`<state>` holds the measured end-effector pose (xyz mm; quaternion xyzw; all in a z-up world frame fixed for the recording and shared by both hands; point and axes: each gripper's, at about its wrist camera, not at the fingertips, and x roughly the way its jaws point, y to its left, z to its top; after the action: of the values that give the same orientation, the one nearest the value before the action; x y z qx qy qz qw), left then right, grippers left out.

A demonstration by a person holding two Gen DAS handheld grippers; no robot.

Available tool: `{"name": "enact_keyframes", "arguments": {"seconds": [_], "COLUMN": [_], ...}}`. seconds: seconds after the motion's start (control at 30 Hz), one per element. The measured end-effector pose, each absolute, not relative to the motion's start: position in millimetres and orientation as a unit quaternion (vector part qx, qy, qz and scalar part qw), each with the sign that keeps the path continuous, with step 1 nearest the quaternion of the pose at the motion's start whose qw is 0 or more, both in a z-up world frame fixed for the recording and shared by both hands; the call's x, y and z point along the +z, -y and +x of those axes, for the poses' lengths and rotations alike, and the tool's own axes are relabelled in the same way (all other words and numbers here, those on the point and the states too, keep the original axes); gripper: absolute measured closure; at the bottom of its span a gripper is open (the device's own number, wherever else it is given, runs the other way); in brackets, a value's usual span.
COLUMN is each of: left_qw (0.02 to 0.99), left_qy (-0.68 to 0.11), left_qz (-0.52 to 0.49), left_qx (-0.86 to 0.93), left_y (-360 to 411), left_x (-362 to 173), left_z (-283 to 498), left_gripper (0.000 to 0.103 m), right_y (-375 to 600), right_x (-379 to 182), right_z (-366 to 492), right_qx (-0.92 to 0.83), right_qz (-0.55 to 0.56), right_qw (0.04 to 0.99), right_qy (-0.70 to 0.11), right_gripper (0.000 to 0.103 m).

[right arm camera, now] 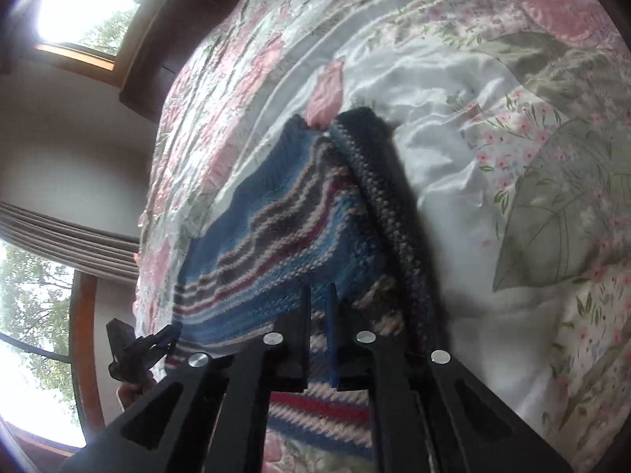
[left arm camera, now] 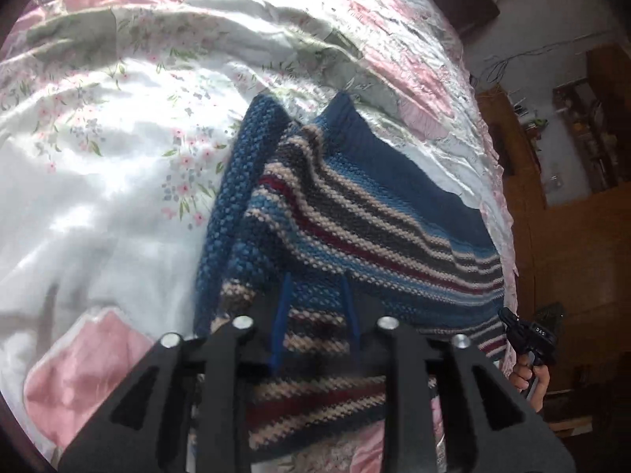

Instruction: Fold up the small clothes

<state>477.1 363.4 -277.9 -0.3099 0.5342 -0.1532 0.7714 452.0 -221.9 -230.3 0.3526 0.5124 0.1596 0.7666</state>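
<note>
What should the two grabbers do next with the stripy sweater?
Probably carry the held edge forward over the striped sweater and lay it down. Both the left gripper and right gripper pinch that near edge, lifted, while the rest lies on the floral bedspread.

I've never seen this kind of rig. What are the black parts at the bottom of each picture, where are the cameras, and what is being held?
Each picture comes from a camera mounted on a hand-held gripper, looking along its two fingers. The left gripper and the right gripper each pinch the near edge of a striped knitted sweater, which lies folded on a floral bedspread. Each camera also catches the other gripper at the sweater's far corner, with the person's hand holding it.
</note>
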Motion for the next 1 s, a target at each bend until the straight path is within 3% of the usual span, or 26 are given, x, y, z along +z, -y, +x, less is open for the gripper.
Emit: {"name": "enact_keyframes", "arguments": {"seconds": [0.1, 0.2, 0.23, 0.27, 0.3, 0.33, 0.6, 0.67, 0.7, 0.77, 0.8, 0.83, 1.0], "left_qw": [0.776, 0.760, 0.760, 0.753, 0.747, 0.746, 0.725, 0.725, 0.726, 0.733, 0.736, 0.739, 0.727], "left_qy": [-0.515, -0.548, -0.558, -0.568, -0.575, -0.577, -0.561, -0.554, -0.548, -0.538, -0.536, -0.532, -0.533], "left_qz": [-0.300, -0.281, -0.271, -0.280, -0.290, -0.292, -0.364, -0.371, -0.375, -0.375, -0.375, -0.377, -0.402], "left_qx": [-0.207, -0.208, -0.193, -0.181, -0.169, -0.159, -0.164, -0.174, -0.180, -0.180, -0.174, -0.168, -0.157], "left_y": [-354.9, -343.1, -343.2, -347.5, -352.4, -357.3, -385.5, -395.5, -401.9, -416.9, -427.0, -438.0, -479.5], "left_x": [-255.3, -276.4, -287.6, -300.8, -312.7, -321.2, -330.2, -315.0, -305.6, -285.6, -277.4, -270.0, -255.6], "left_z": [442.8, 422.7, 419.6, 418.4, 419.3, 419.9, 411.2, 402.7, 398.0, 389.8, 387.5, 386.1, 394.3], "left_gripper": [0.072, 0.074, 0.077, 0.080, 0.095, 0.101, 0.102, 0.085, 0.068, 0.048, 0.023, 0.015, 0.012], "right_y": [215.1, 218.0, 222.8, 227.4, 231.3, 234.1, 268.4, 279.9, 286.2, 287.7, 284.6, 275.5, 175.9], "right_x": [-221.1, -244.5, -255.5, -266.0, -273.4, -277.6, -279.1, -267.8, -259.1, -240.8, -231.9, -223.6, -204.5], "right_z": [428.4, 415.1, 413.3, 411.5, 410.5, 408.8, 402.4, 393.8, 387.3, 374.9, 368.1, 361.3, 323.4], "right_qx": [0.183, 0.166, 0.156, 0.146, 0.141, 0.143, 0.121, 0.092, 0.073, 0.063, 0.061, 0.058, 0.088], "right_qz": [0.344, 0.340, 0.348, 0.352, 0.359, 0.362, 0.421, 0.418, 0.409, 0.389, 0.373, 0.352, 0.187], "right_qw": [0.766, 0.759, 0.753, 0.749, 0.748, 0.746, 0.731, 0.740, 0.750, 0.765, 0.774, 0.782, 0.825], "right_qy": [-0.511, -0.530, -0.536, -0.542, -0.541, -0.540, -0.523, -0.518, -0.515, -0.509, -0.508, -0.510, -0.526], "right_gripper": [0.094, 0.095, 0.102, 0.103, 0.103, 0.103, 0.103, 0.099, 0.095, 0.095, 0.094, 0.090, 0.061]}}
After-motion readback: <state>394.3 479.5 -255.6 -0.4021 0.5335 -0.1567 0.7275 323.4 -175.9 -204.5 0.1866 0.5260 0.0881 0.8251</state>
